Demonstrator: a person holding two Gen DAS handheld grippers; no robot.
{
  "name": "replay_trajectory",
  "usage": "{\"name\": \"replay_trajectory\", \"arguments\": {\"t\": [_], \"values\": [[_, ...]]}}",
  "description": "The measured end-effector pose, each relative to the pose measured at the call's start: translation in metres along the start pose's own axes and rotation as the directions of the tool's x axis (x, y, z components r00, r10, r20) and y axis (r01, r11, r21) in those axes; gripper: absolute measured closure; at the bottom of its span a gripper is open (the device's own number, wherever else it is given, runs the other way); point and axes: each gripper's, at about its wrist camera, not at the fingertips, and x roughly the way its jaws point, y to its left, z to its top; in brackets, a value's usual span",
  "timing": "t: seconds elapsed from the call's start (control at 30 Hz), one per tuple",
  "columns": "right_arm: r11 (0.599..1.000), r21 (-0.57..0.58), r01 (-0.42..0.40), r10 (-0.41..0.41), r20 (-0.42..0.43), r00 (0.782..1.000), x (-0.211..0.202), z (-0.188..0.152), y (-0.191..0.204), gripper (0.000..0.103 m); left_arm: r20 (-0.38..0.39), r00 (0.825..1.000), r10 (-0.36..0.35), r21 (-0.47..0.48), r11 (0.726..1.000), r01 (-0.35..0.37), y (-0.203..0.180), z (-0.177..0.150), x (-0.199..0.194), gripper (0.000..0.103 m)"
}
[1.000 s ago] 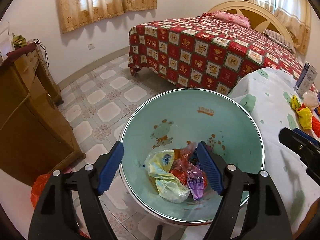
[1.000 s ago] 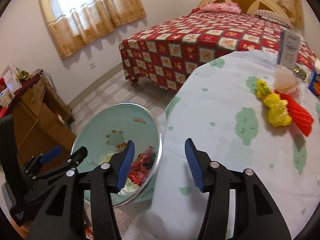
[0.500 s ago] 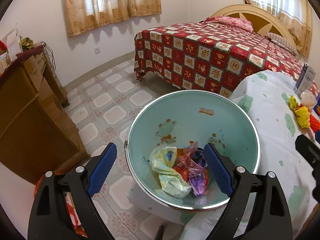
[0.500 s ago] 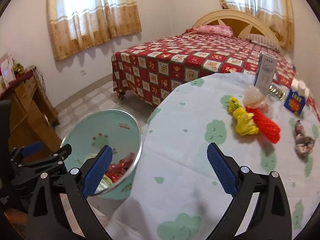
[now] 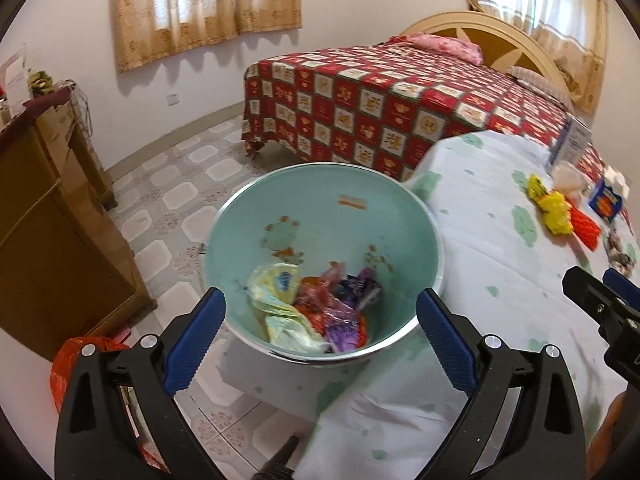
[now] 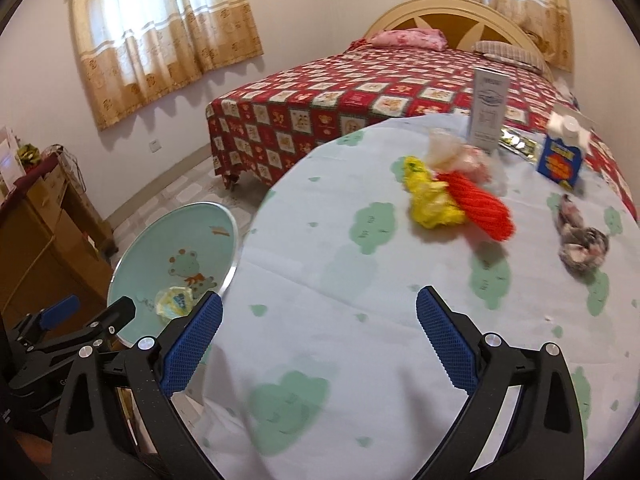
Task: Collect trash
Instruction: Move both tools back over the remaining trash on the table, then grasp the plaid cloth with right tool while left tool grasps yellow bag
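A mint-green waste bin (image 5: 344, 192) with a metal rim stands beside the round table and holds several crumpled wrappers (image 5: 312, 308); it also shows in the right wrist view (image 6: 160, 252). My left gripper (image 5: 320, 332) is open and empty, above the bin's near rim. My right gripper (image 6: 318, 340) is open and empty over the table's near edge. On the table lie a yellow wrapper (image 6: 430, 200), a red net (image 6: 480, 206), a clear plastic bag (image 6: 452, 150) and a grey crumpled wad (image 6: 580, 240).
The table has a pale cloth with green patches (image 6: 360, 280). A white carton (image 6: 488, 110) and a blue box (image 6: 560, 156) stand at its far side. A bed (image 5: 400, 104) lies behind, a wooden cabinet (image 5: 44, 208) at left, and a red bag (image 5: 76, 364) on the floor.
Both grippers opened wider and pulled back. The right gripper swung from the bin toward the table's trash. The left view shifted so the bin sits farther off.
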Motion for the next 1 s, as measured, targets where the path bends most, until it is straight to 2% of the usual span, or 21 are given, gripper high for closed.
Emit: {"name": "replay_trajectory", "arguments": {"t": [0.17, 0.33, 0.53, 0.67, 0.8, 1.0], "values": [[0.999, 0.036, 0.038, -0.039, 0.012, 0.999, -0.016, -0.009, -0.031, 0.008, -0.004, 0.999, -0.051, 0.028, 0.998, 0.051, -0.026, -0.001, -0.006, 0.009], [0.993, 0.052, 0.109, -0.111, 0.022, 0.994, -0.028, -0.012, -0.073, 0.008, -0.006, 0.998, -0.068, 0.076, 0.995, 0.069, -0.052, -0.001, -0.007, 0.009], [0.975, 0.065, 0.21, -0.213, 0.037, 0.976, -0.037, -0.002, -0.137, 0.01, -0.019, 0.996, -0.091, 0.111, 0.989, 0.093, -0.081, 0.007, 0.0, 0.009], [0.958, 0.076, 0.275, -0.279, 0.051, 0.959, -0.037, 0.016, -0.18, 0.012, -0.01, 0.994, -0.107, 0.147, 0.983, 0.107, -0.104, 0.015, 0.002, 0.009], [0.958, 0.066, 0.279, -0.28, 0.012, 0.96, -0.02, 0.032, -0.21, 0.02, -0.011, 0.99, -0.144, 0.16, 0.977, 0.143, -0.133, 0.027, 0.011, 0.009], [0.967, -0.005, 0.256, -0.255, -0.068, 0.964, 0.01, 0.039, -0.235, 0.021, -0.018, 0.985, -0.173, 0.167, 0.971, 0.174, -0.179, 0.044, 0.029, 0.01]]}}
